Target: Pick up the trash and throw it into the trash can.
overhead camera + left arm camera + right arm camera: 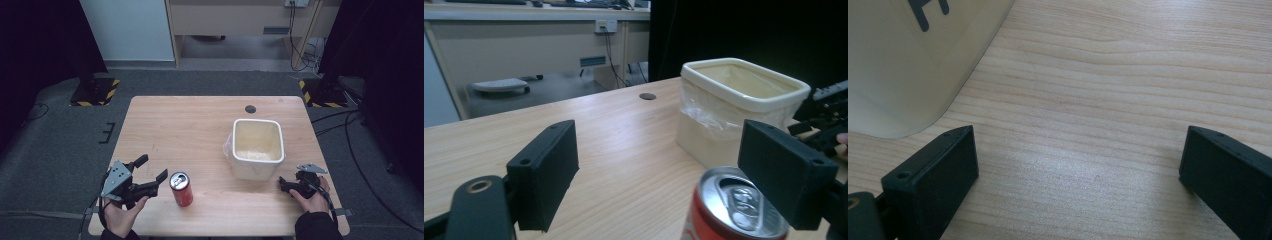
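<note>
Red can (181, 188), cream bin (256, 148), wooden table (190, 130)

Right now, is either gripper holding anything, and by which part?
Nothing is held. The left gripper is open beside the red can, not touching it; the right gripper is open over bare table.

The wooden table (190, 125) carries a red can (181, 189) and a seemingly plastic-lined bin (257, 148).

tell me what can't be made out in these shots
- Red can: its label faces away in the high view; the left gripper view's bottom edge cuts off its body.
- Cream bin: its floor is hidden by its own walls; the marking on its side is cut by the right gripper view's top edge.
- Right gripper: the hand covers much of it in the high view.
</note>
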The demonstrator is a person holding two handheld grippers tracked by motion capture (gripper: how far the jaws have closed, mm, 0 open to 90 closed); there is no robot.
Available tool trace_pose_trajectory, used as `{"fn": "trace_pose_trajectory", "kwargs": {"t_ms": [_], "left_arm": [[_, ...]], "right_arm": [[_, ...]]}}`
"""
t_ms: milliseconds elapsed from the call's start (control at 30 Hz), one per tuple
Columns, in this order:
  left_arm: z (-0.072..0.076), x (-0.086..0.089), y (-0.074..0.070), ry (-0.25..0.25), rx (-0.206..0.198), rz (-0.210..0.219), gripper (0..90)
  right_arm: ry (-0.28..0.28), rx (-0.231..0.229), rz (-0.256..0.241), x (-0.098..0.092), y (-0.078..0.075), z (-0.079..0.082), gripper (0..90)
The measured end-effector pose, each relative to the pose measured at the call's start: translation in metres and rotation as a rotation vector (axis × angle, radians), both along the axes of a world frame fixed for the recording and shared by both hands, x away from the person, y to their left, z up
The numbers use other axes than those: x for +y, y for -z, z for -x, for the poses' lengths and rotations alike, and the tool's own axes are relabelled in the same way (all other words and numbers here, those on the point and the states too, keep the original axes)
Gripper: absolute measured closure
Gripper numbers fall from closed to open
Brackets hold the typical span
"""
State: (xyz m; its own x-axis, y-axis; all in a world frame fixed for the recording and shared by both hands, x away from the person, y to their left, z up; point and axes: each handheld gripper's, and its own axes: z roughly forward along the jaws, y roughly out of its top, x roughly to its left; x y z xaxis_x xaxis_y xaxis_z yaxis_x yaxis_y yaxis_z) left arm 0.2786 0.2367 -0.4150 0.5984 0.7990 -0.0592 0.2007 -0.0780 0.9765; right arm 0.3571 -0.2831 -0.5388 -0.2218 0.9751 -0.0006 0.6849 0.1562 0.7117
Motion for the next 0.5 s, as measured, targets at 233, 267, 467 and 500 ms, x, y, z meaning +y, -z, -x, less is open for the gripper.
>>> {"fn": "trace_pose_trajectory", "kwargs": {"t_ms": [233, 267, 467, 500], "left_arm": [[0.006, -0.014, 0.002, 0.043, 0.000, -0.017, 16.1], [0.006, -0.015, 0.003, 0.046, 0.001, -0.020, 16.1], [0.006, -0.026, 0.011, 0.082, 0.024, -0.041, 16.1], [0.006, -0.028, 0.012, 0.084, 0.030, -0.049, 16.1]], "right_arm": [[0.000, 0.001, 0.000, 0.000, 0.000, 0.000, 2.5], [0.000, 0.002, -0.001, 0.000, 0.000, 0.000, 2.5], [0.000, 0.002, -0.001, 0.000, 0.000, 0.000, 2.5], [0.000, 0.002, -0.001, 0.000, 0.000, 0.000, 2.5]]}}
